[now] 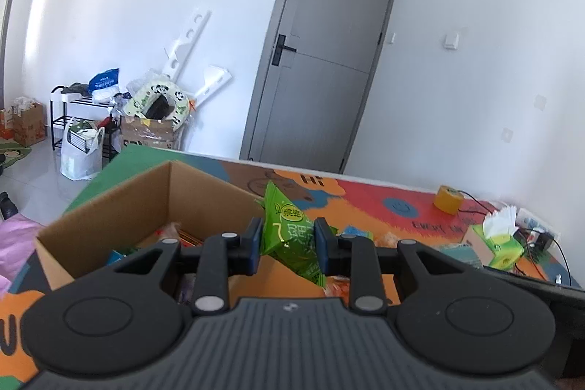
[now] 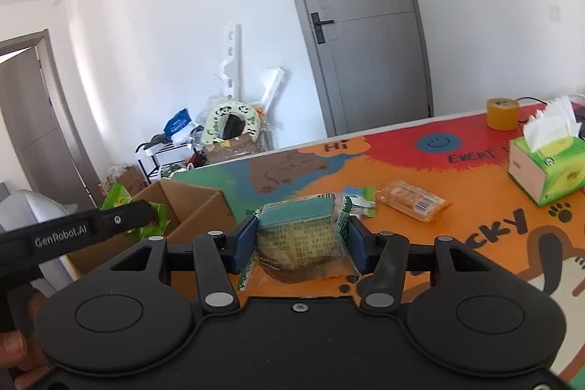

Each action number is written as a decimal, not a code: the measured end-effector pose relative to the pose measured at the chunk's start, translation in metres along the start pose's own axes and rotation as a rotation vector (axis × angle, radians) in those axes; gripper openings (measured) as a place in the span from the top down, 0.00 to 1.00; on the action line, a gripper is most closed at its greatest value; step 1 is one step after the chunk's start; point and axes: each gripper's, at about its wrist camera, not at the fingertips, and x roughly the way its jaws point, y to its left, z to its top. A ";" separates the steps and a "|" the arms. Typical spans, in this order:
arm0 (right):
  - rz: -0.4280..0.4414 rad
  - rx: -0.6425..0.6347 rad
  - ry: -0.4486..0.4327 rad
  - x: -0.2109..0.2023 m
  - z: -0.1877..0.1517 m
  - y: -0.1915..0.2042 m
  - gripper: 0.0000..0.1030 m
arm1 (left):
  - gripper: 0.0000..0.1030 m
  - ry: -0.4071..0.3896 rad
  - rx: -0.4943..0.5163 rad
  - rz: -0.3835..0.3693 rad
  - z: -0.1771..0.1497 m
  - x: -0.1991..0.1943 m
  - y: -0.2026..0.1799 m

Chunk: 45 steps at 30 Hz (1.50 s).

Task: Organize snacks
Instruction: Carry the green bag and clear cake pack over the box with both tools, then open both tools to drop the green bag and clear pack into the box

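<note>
Green crinkly snack bag [image 1: 289,236] is pinched in my left gripper [image 1: 287,240] just over the cardboard box [image 1: 146,203], ready to drop in, while my right gripper [image 2: 301,240] clamps a clear-wrapped pastry [image 2: 303,243] lifted above the table [image 2: 475,243], box-bound next I reckon.

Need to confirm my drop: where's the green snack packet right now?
The green snack packet is clamped in the left gripper, held above the right edge of the open cardboard box; the right wrist view shows it at far left over that box.
</note>
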 end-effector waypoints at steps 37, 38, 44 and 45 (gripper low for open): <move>0.142 -0.132 0.033 0.054 0.010 0.098 0.49 | 0.56 0.088 -0.142 0.160 0.010 0.010 0.116; 0.145 -0.142 0.031 0.057 0.012 0.100 0.49 | 0.52 0.081 -0.148 0.162 0.011 0.007 0.117; 0.168 -0.138 0.032 0.071 0.031 0.106 0.49 | 0.46 0.041 -0.154 0.199 0.017 -0.006 0.126; 0.172 -0.142 0.034 0.073 0.031 0.107 0.49 | 0.45 0.037 -0.159 0.211 0.018 -0.007 0.129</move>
